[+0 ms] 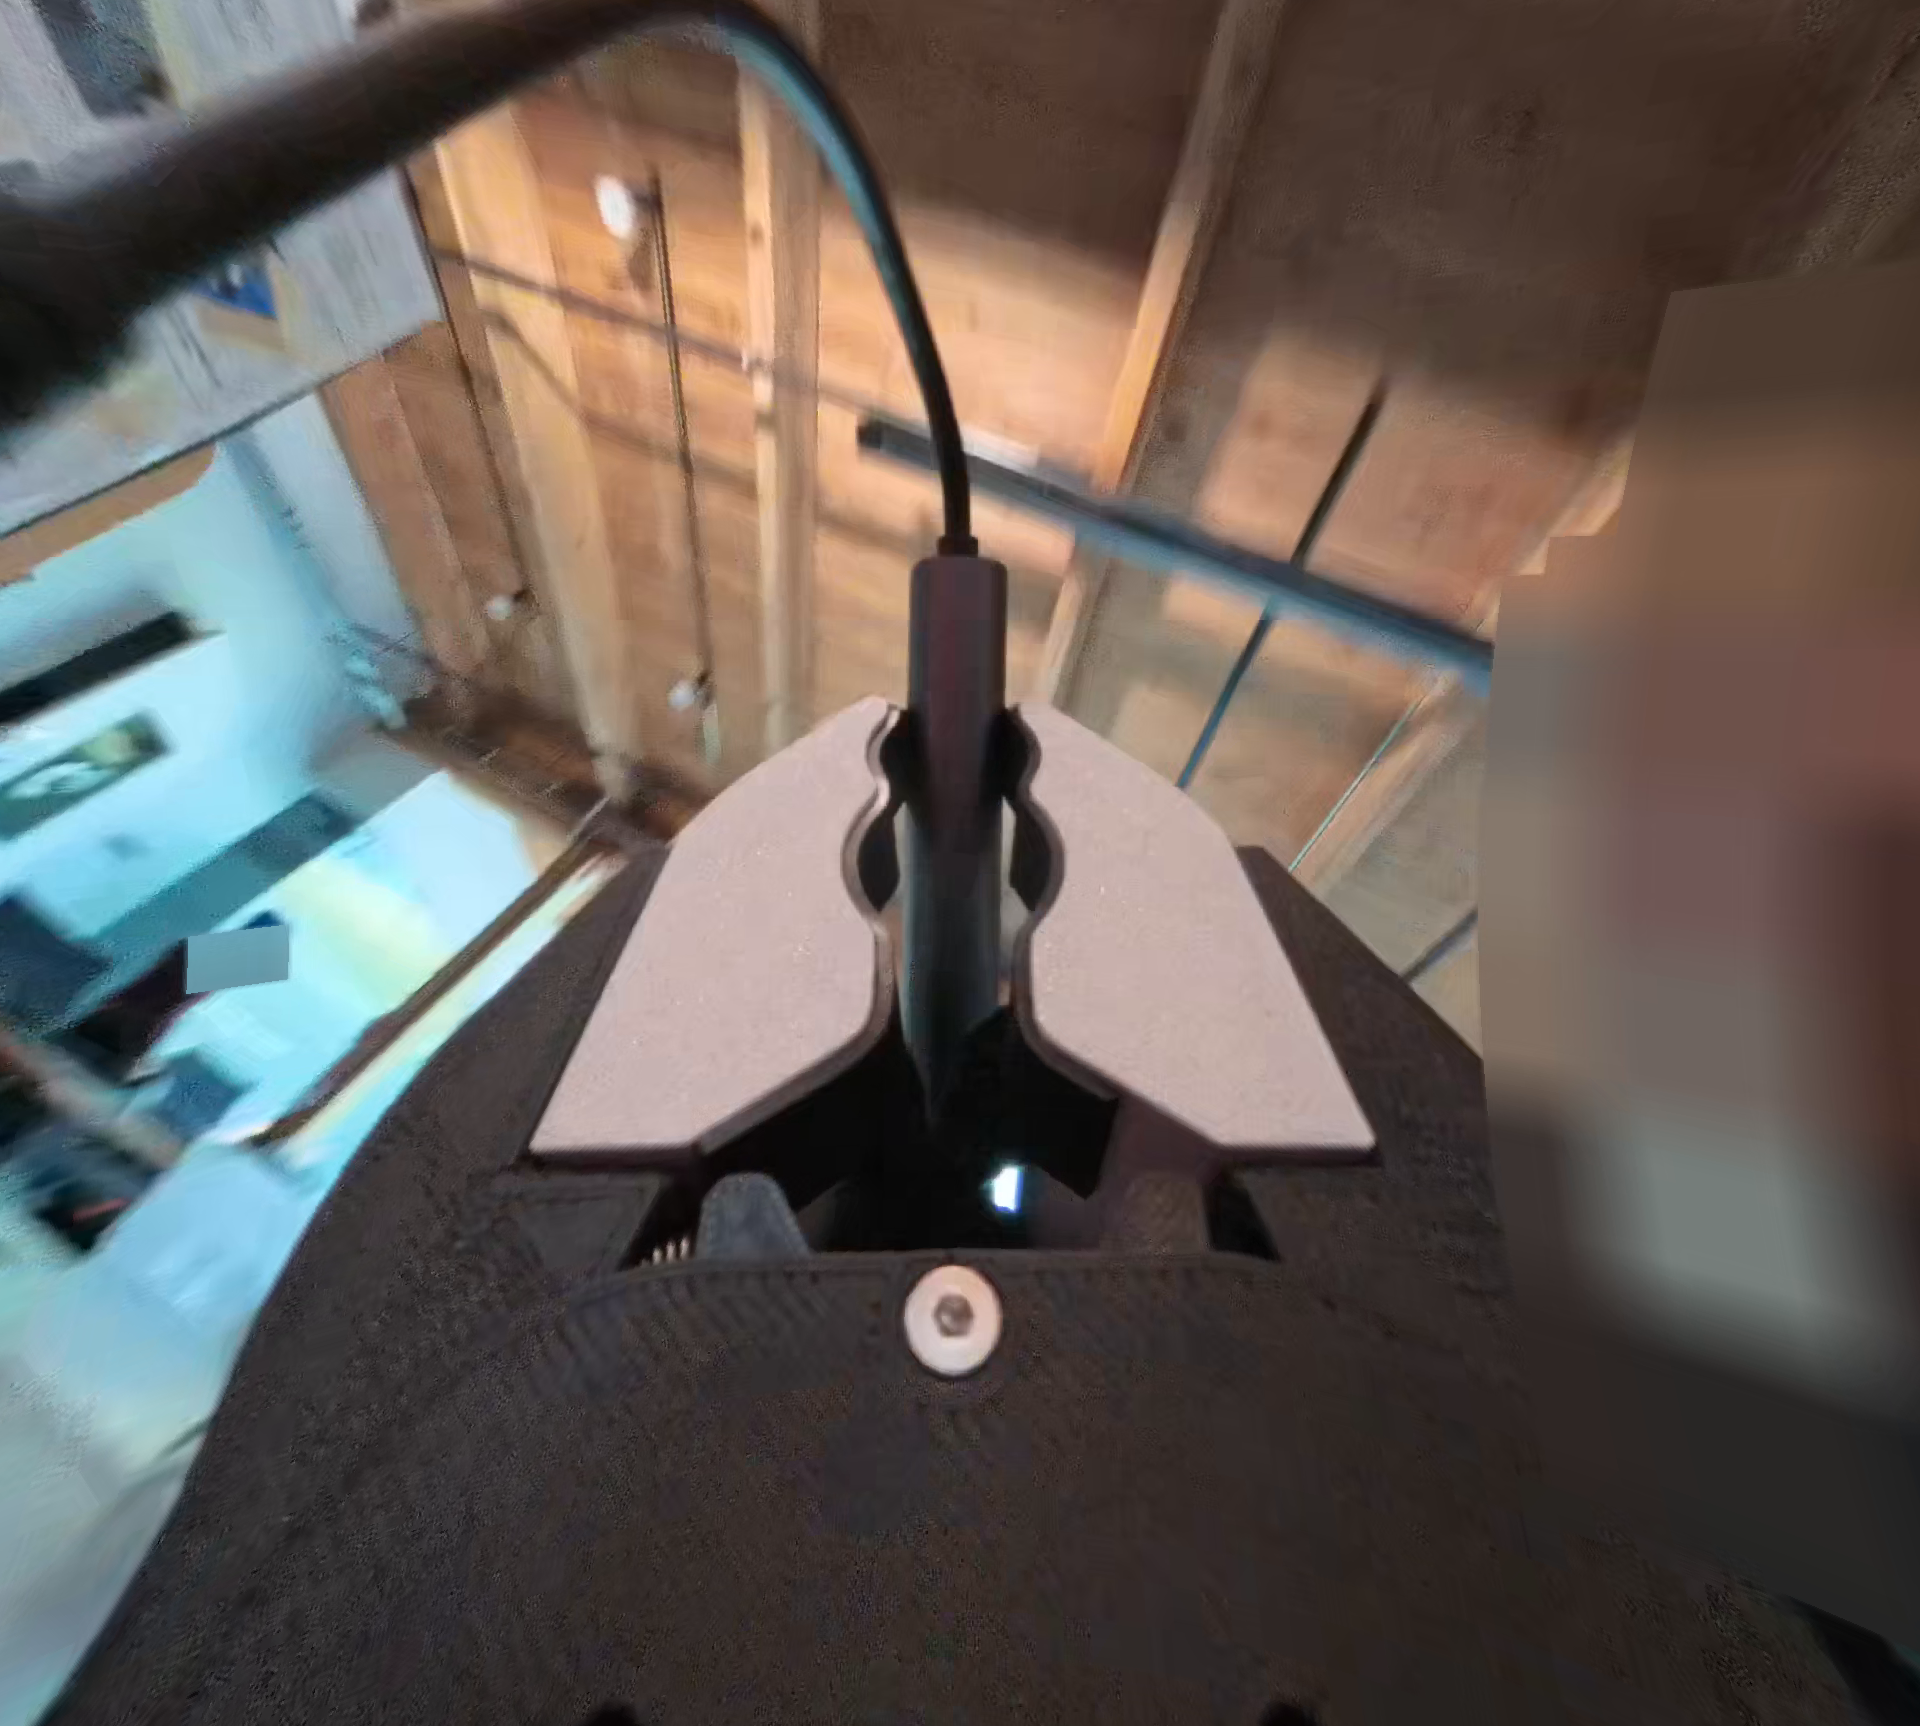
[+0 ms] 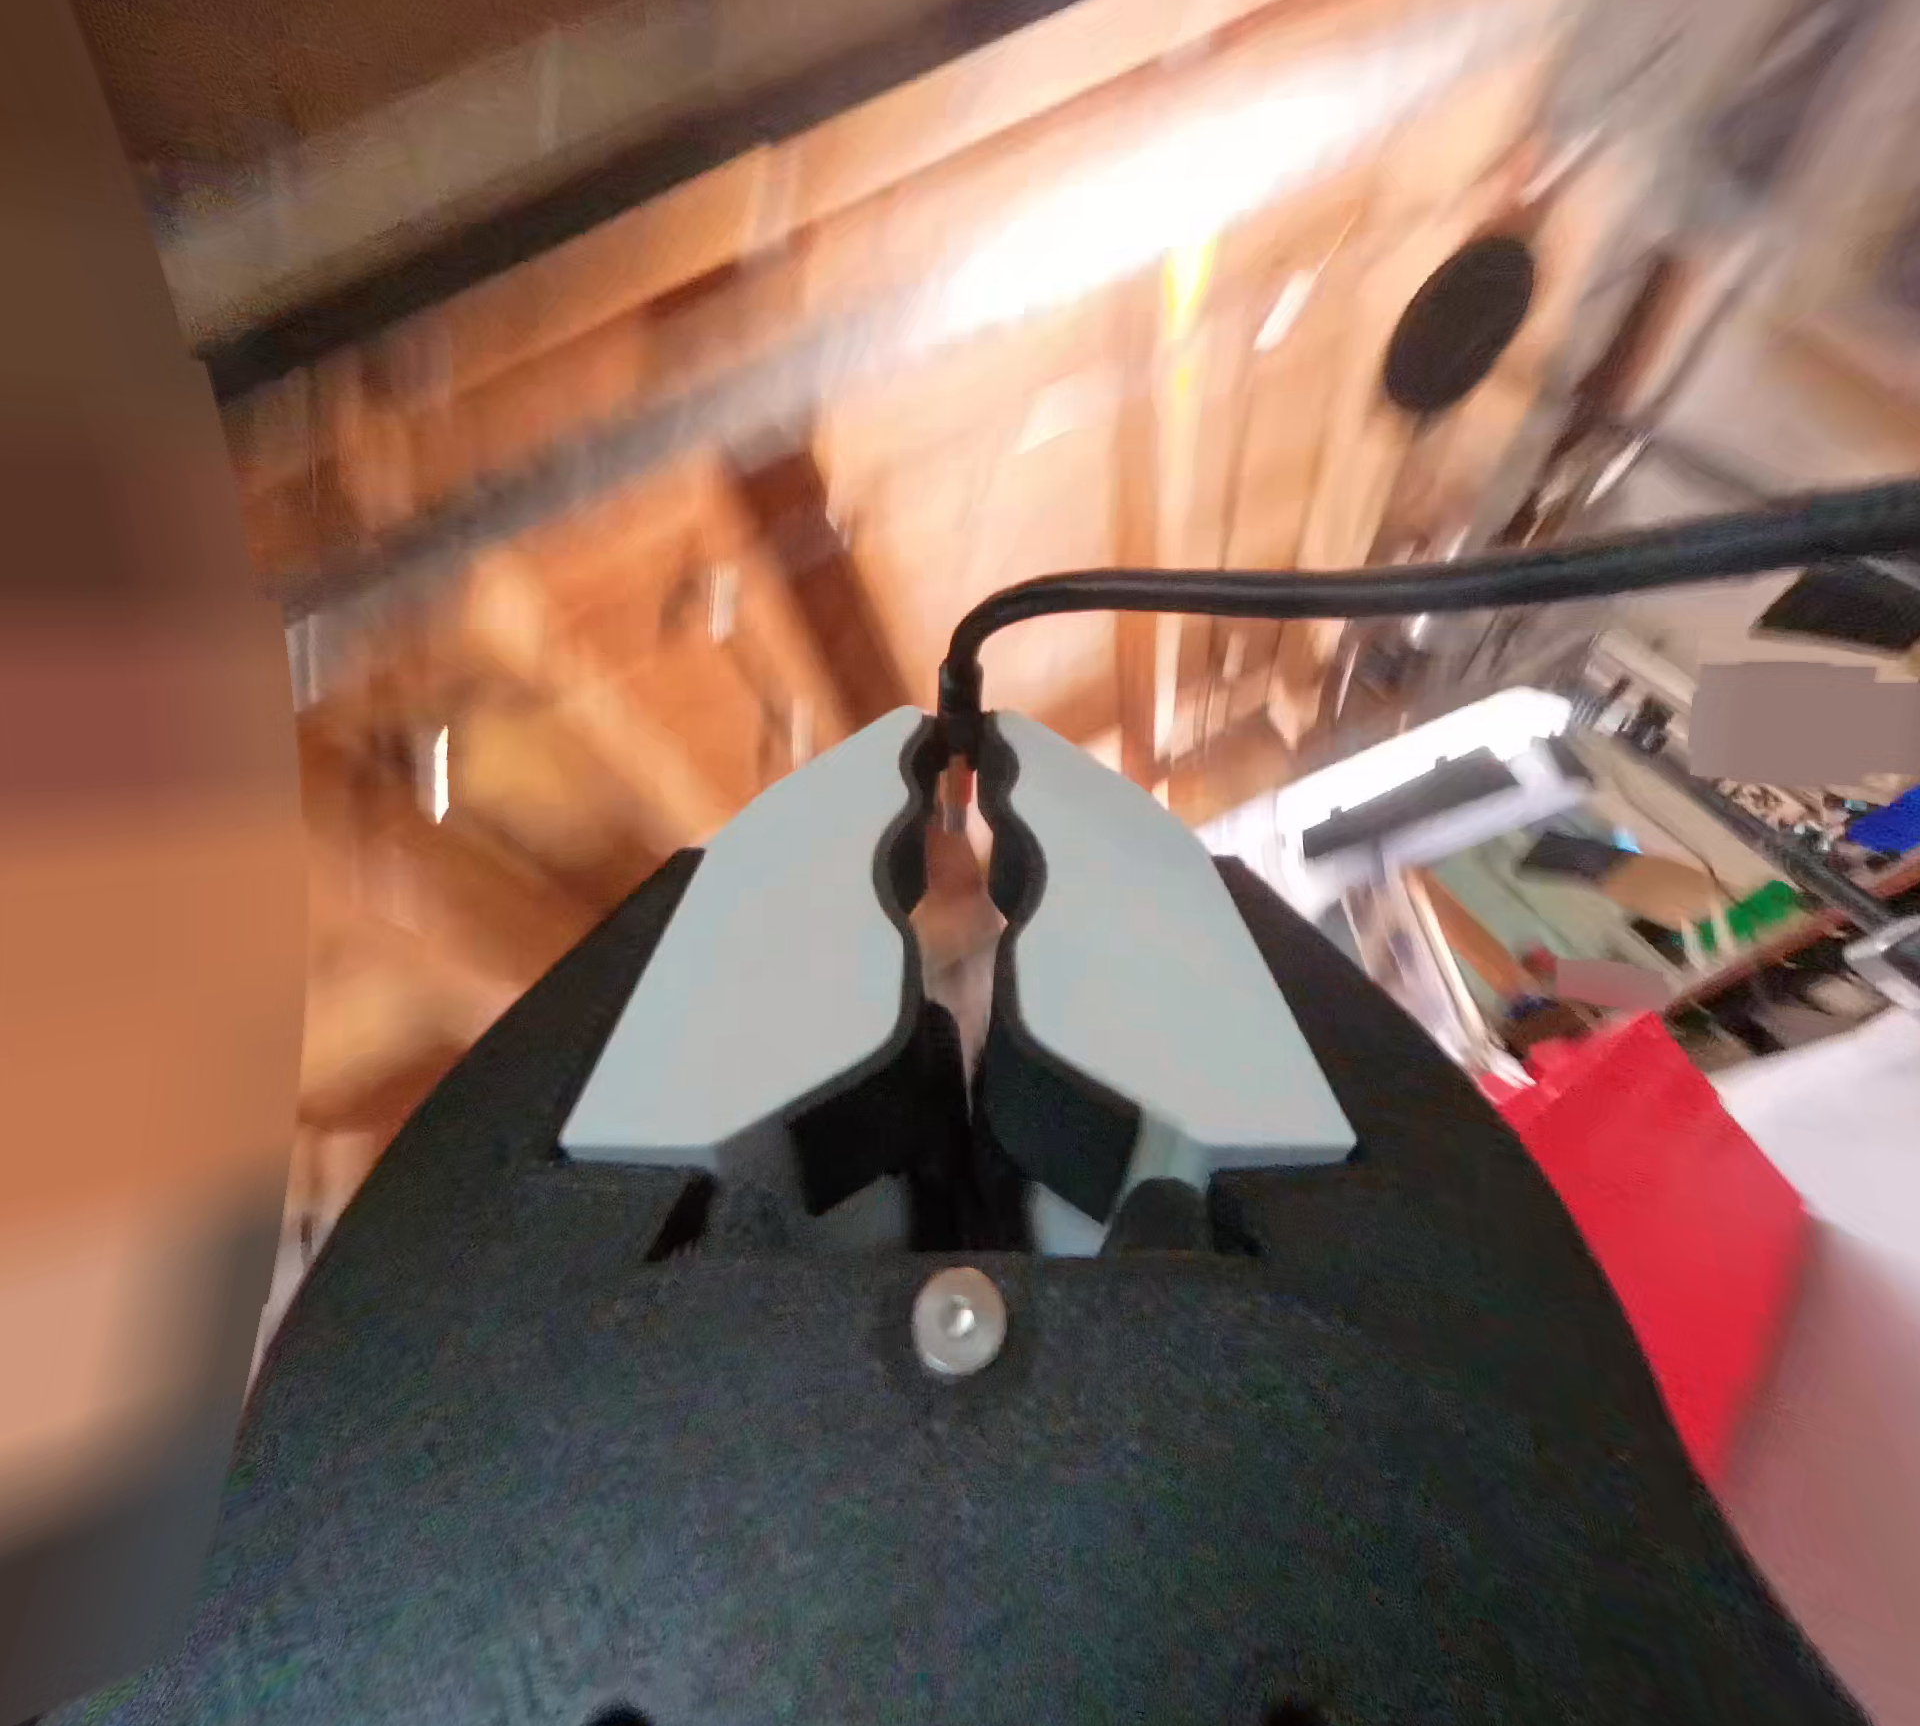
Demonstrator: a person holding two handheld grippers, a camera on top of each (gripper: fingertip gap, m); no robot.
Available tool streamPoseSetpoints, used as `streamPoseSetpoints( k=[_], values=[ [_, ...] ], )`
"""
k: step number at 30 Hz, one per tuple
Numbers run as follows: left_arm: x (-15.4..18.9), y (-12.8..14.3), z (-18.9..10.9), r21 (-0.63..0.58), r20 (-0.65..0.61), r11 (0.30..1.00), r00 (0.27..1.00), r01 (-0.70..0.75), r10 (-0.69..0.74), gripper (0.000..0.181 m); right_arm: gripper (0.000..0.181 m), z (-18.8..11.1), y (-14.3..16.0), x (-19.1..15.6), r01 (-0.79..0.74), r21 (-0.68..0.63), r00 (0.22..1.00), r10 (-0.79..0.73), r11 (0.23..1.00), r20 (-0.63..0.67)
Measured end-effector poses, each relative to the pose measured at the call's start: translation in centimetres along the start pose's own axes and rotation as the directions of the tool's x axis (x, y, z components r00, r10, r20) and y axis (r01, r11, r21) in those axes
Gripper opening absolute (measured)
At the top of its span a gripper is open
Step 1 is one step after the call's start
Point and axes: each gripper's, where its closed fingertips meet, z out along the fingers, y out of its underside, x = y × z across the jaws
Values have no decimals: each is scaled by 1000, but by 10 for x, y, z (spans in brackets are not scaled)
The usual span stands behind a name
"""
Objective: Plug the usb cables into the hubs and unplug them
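Between upturned left tongs [image 1: 954,731], dark hub [image 1: 954,803] clenched; right tongs [image 2: 958,726] clamping cable plug [image 2: 958,757].

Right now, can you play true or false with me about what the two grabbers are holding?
1. The left gripper is clamped on a long dark slim hub. True.
2. A black cable comes out of the hub's far end and bends left. True.
3. The right gripper is wide open and holds nothing. False: its grey fingers are closed on a small black cable plug.
4. The right gripper's black braided cable runs off to the left. False: it runs right.
5. The plug sits inside the hub. False: each is in its own gripper.
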Motion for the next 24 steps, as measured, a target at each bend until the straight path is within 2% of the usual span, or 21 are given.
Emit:
streamPoseSetpoints(
  k=[1, 2, 3, 4, 6, 9, 10, 12, 13, 15, 17, 19, 21, 22, 24],
  values=[
    [2, -8, -2, 12, -21, 1000, 1000, 5, -5, 15, 6, 4, -17, -1, -57, 37, 998, 57, 998, -2],
    [2, -3, -2, -63, -12, 992, 994, -106, 106, 16, 6, 14, -17, -14, 42, -52, 997, -39, 998, 64],
    [4, 0, -3, -126, -19, 968, 976, -216, 215, 16, 7, 22, -13, -24, 211, -145, 974, -196, 967, 113],
    [12, -3, 0, -143, -56, 948, 959, -283, 278, 17, 7, 27, -14, -31, 349, -206, 934, -322, 914, 154],
    [26, -9, 8, -204, -117, 897, 919, -392, 375, 16, 7, 34, -22, -41, 516, -302, 856, -472, 802, 211],
    [29, -6, 7, -374, -211, 727, 816, -576, 538, 16, 7, 32, -36, -47, 634, -472, 766, -579, 612, 278],
    [24, -5, 1, -426, -230, 649, 769, -631, 596, 17, 7, 28, -42, -47, 663, -532, 729, -617, 527, 297],
    [3, -12, -17, -491, -233, 463, 623, -738, 747, 17, 7, 14, -53, -48, 707, -628, 639, -674, 324, 372],
    [-3, -20, -21, -504, -175, 462, 611, -729, 772, 17, 7, 5, -60, -47, 701, -677, 605, -689, 225, 398],
    [8, -20, -22, -467, -201, 534, 672, -705, 712, 17, 7, -12, -87, -43, 652, -754, 527, -762, 78, 376],
    [5, -20, -21, -472, -188, 564, 702, -677, 687, 17, 7, -30, -124, -36, 570, -820, 408, -852, -43, 329],
    [-8, -18, -24, -531, -136, 574, 731, -623, 668, 17, 7, -57, -169, -26, 433, -890, 257, -927, -142, 273],
    [-17, -14, -27, -573, -97, 593, 766, -565, 636, 17, 7, -92, -213, -16, 259, -948, 127, -966, -185, 223],
    [-18, -13, -27, -577, -92, 602, 776, -552, 624, 17, 7, -113, -230, -11, 155, -970, 92, -975, -186, 201],
    [-19, -13, -27, -580, -88, 606, 782, -544, 618, 17, 7, -163, -254, -2, -87, -984, 77, -985, -158, 151]
  ],
)
